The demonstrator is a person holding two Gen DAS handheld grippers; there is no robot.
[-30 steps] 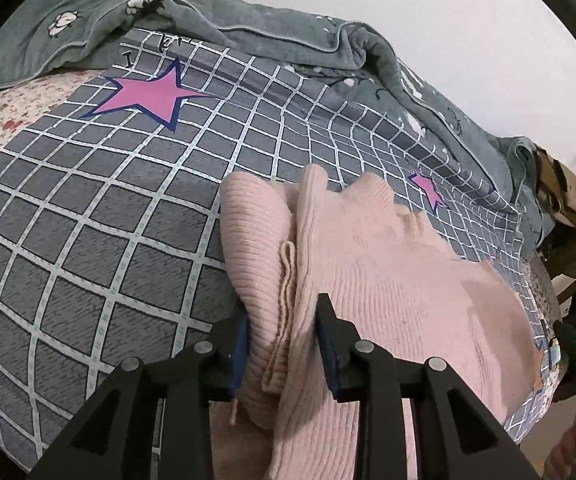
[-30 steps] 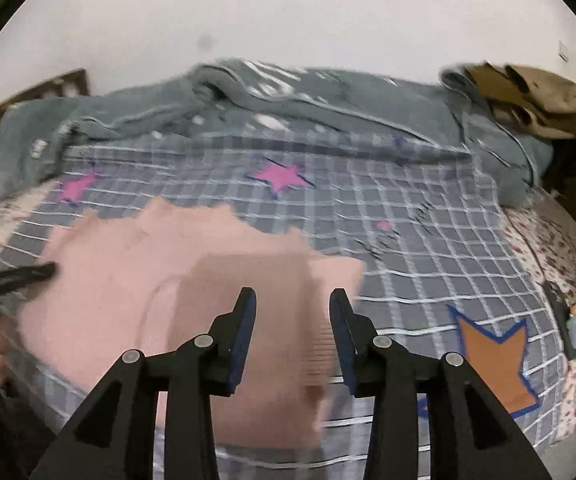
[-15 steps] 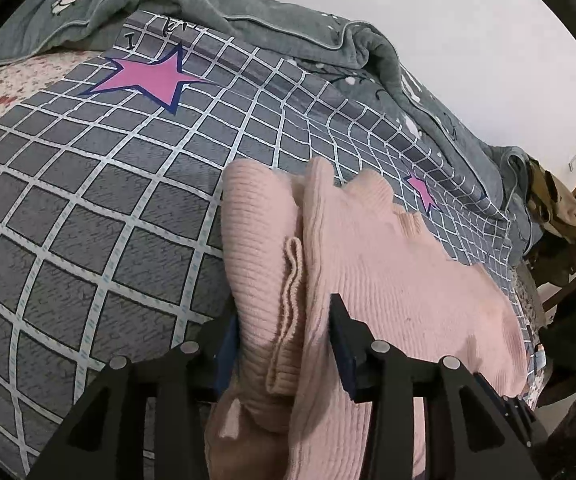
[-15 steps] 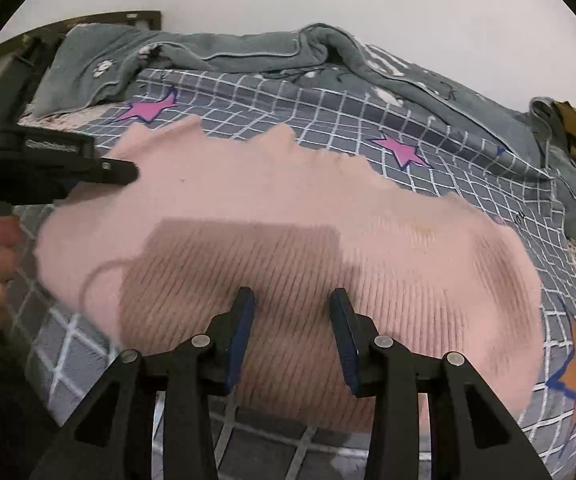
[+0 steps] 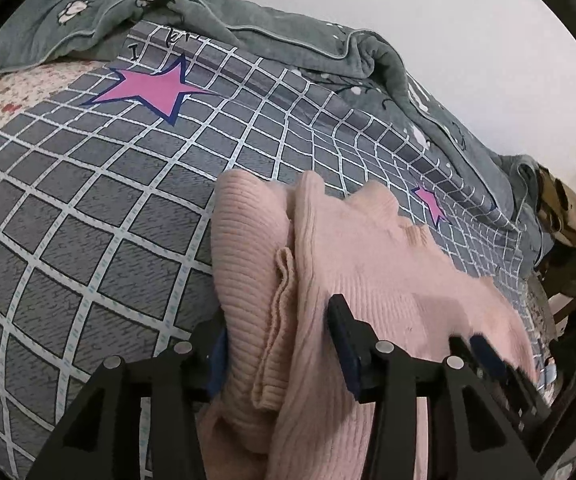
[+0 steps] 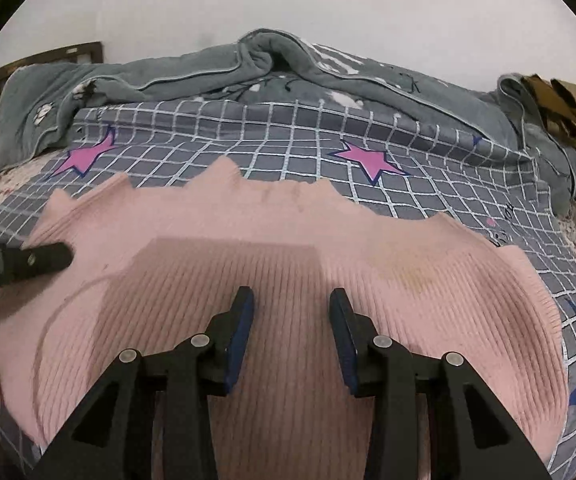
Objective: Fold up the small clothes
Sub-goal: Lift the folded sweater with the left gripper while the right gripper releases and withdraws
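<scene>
Item: pink knit sweater (image 6: 288, 248), spread across the lower centre of the frame on the grid-patterned bedspread (image 6: 428, 160). Left gripper (image 5: 278, 344), jaws just opening, straddles the bunched folded edge at lower centre, apparently letting go; right gripper (image 6: 290, 336) hovers part-open, empty. Step: releasing a fold; next calls for a fresh grasp.

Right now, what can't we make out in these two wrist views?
- Left wrist: whether the left gripper pinches the pink sweater's folded edge; its left finger is buried in the knit. Its jaws have just been opening.
- Left wrist: right gripper is blurred, state unreadable.
- Both views: the sweater's near edge is hidden behind the grippers and the frame.
- Right wrist: brown cloth at the rim, too warped to identify.
</scene>
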